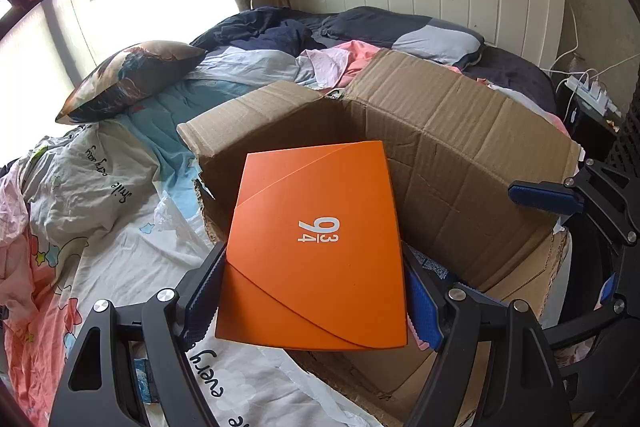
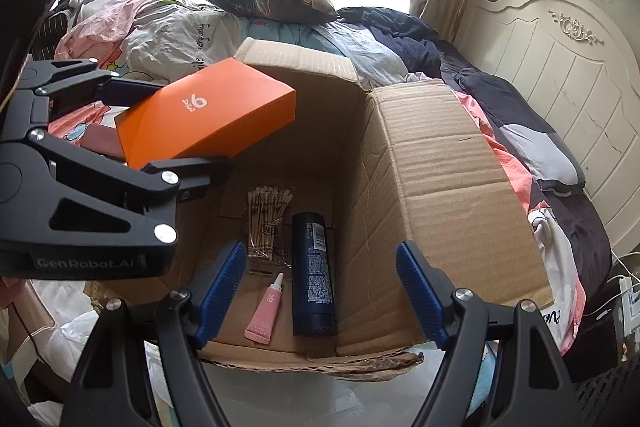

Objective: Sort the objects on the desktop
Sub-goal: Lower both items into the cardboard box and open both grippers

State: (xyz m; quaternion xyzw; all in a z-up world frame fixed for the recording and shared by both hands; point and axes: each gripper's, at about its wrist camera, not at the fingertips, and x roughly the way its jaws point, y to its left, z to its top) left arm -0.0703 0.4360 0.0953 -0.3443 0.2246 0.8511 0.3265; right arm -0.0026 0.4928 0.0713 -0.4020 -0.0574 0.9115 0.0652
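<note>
Orange box (image 1: 316, 247) sits clamped in the left tongs (image 1: 316, 291) over a cardboard carton (image 2: 440, 163) (on a bed). Right tongs (image 2: 320, 291) gape empty above a dark bottle (image 2: 312, 271).

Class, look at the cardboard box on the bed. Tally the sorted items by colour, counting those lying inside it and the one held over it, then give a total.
Orange: 1, the orange box held over the cardboard box by the left gripper
Dark blue: 1, the bottle
Pink: 1, the small tube
Tan: 1, the packet of cotton swabs
Total: 4
</note>
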